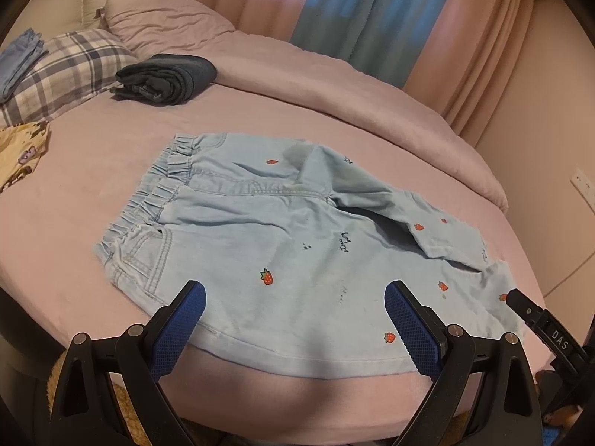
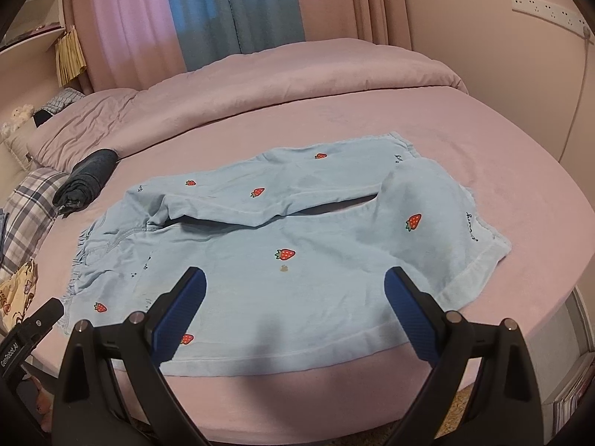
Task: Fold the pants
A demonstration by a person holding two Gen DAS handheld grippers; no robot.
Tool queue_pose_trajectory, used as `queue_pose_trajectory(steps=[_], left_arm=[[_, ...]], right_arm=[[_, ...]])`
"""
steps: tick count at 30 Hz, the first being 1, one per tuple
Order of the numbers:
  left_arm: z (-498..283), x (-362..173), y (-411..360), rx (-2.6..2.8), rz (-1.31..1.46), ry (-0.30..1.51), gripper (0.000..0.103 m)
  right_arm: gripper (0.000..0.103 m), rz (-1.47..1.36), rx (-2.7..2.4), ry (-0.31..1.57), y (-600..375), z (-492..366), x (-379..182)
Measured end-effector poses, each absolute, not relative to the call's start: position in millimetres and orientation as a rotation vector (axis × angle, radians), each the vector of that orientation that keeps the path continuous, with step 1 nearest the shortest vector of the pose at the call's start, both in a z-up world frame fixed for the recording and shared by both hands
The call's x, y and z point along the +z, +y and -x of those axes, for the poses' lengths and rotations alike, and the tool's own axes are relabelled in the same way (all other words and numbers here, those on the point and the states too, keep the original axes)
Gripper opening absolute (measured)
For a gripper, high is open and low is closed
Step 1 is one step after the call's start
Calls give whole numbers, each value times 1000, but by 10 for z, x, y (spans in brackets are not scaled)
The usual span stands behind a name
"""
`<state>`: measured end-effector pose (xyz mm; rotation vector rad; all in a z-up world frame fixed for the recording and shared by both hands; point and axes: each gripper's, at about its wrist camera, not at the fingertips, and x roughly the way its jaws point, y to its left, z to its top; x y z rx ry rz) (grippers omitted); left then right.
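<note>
- Pants (image 1: 297,245) – light blue denim w/ red strawberry prints – lay spread flat on pink bed (image 1: 111,171), near its front edge, waistband (image 1: 156,200) to the left, legs to the right.
- Far leg (image 2: 260,186) was rumpled & partly folded over, w/ a dark gap between it and near leg.
- Left hand-held gripper (image 1: 295,293) hovered over near leg by the waist end, jaws wide apart, nothing between them.
- Right hand-held gripper (image 2: 295,282) hovered over near leg toward the hem (image 2: 472,275), jaws also wide apart, gripping nothing.
- Each gripper's tip showed at the edge of the other's view.
- Rolled dark garment (image 1: 167,78) sat well behind pants, beside plaid pillow (image 1: 63,70).
- Pink duvet (image 2: 260,85) was bunched along far side; pink & blue curtains (image 2: 208,11) behind.
</note>
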<state>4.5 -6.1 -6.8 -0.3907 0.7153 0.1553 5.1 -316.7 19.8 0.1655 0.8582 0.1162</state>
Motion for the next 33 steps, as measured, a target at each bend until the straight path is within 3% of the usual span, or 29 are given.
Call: queue_pose_trajectory(steps=[33], left_arm=[[-33, -160, 68, 171, 443, 777, 97]], right_arm=[[97, -153, 72, 878, -3220, -68, 137]])
